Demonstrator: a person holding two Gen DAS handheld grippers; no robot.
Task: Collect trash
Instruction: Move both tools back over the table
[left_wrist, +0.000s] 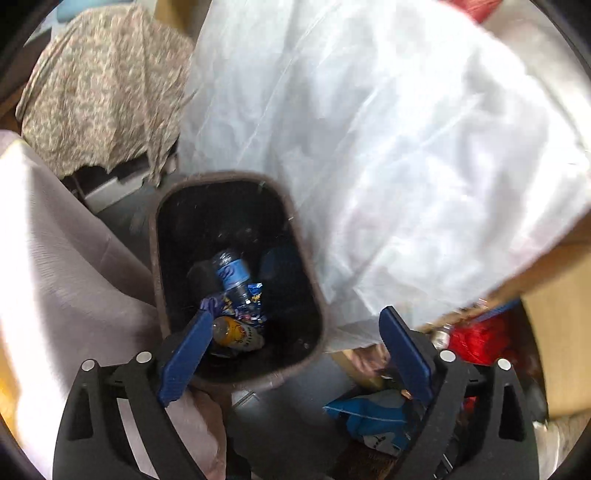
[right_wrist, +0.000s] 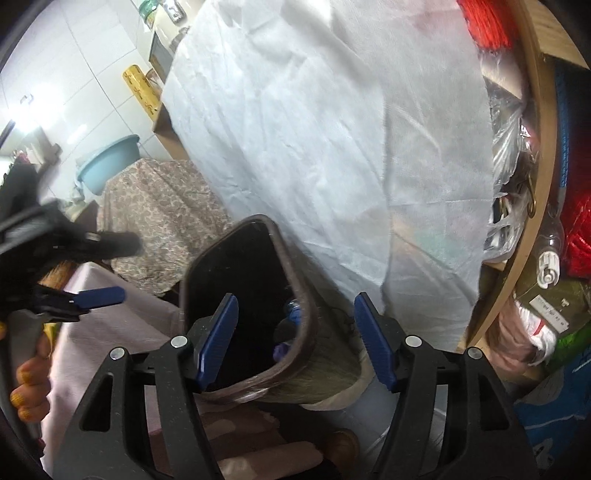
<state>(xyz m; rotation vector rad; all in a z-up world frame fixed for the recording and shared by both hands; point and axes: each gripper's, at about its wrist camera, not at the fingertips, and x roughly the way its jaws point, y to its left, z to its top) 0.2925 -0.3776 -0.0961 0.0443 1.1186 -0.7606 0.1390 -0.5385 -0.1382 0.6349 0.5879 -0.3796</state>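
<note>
Evidently the drop into the bin (left_wrist: 236, 273) is the step in hand, so the sensible course is to keep the left gripper (left_wrist: 295, 354) spread and clear of the rim before turning to the next piece (a snagged pad could tip the bin). Its blue pads stand wide apart with nothing between them, one hanging over the bin's near rim. Inside, at the bottom, lie a blue-labelled bottle (left_wrist: 231, 271), an orange-labelled bottle (left_wrist: 236, 330) and a crumpled wrapper (left_wrist: 251, 302). The right gripper (right_wrist: 295, 339) is likewise released and empty, its jaws straddling the bin's near right wall without touching it, as far as I can tell. More litter, a blue packet (left_wrist: 373, 421), lies on the floor just beside the bin's near corner, under the left gripper's right pad.
</note>
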